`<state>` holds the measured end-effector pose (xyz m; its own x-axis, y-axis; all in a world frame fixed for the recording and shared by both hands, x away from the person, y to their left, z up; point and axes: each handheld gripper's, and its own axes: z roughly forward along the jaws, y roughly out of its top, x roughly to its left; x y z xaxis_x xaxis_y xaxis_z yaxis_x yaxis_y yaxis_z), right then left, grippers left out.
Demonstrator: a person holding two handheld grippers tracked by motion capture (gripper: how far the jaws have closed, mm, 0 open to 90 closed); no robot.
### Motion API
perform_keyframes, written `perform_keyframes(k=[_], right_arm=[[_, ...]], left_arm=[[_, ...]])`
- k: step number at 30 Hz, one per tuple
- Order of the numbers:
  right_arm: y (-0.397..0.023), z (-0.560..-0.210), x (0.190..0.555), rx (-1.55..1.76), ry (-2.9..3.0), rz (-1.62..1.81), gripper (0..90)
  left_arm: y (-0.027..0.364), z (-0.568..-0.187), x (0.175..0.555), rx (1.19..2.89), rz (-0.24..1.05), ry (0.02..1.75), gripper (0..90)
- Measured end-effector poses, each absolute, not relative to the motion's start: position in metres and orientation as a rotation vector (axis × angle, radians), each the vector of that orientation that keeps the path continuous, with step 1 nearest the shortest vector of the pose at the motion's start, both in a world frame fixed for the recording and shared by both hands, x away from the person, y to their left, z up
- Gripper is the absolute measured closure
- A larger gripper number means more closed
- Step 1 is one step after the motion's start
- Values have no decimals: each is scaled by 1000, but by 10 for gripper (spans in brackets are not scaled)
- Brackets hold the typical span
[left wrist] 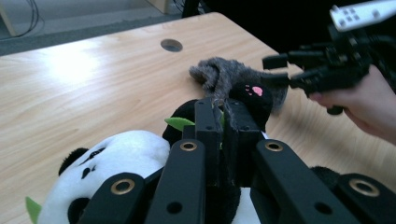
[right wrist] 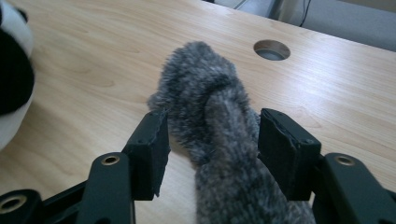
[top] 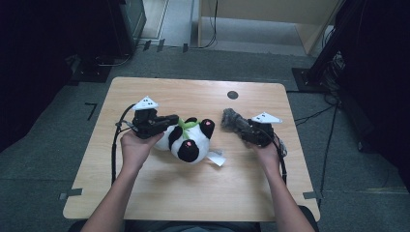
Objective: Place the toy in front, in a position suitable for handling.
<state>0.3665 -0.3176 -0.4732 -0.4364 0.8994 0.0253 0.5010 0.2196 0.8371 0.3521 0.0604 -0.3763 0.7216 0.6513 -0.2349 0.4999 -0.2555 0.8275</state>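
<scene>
A black-and-white panda plush (top: 188,140) lies on its side at the middle of the wooden table (top: 193,193). My left gripper (top: 176,120) reaches over it from the left. In the left gripper view the jaws (left wrist: 222,116) are pressed together on the panda's (left wrist: 116,158) dark fabric beside a green leaf (left wrist: 180,123). A grey furry toy (top: 232,118) lies to the right of the panda. My right gripper (top: 241,129) straddles its near end. In the right gripper view the fur (right wrist: 205,88) lies between the pads (right wrist: 154,144) and brushes them without being squeezed.
A round cable hole (top: 232,94) sits in the table behind the grey toy. The panda's white tag (top: 216,158) lies flat on the table on the side nearer the person. Dark equipment and cables stand on the floor around the table.
</scene>
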Motion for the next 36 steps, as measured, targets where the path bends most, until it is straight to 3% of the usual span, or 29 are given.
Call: perform_keyframes(k=[16,22,25,31,36], right_arm=[[-329,-489,393,1375,2106,1061,483],[-328,-493,395,1377,2133,1039,529],[-327,-494,395,1368,2149,1031,603],[-329,-495,396,1402,2173,1022,737],[-330,-487,394,1406,2162,1033,757]], left_arm=[[68,-392,348,1956,154,829,786],[71,-392,348,1974,163,803,634],[78,-391,350,1966,148,778,575],[92,-390,350,1961,161,765,493],[108,-393,353,1982,167,757,434]])
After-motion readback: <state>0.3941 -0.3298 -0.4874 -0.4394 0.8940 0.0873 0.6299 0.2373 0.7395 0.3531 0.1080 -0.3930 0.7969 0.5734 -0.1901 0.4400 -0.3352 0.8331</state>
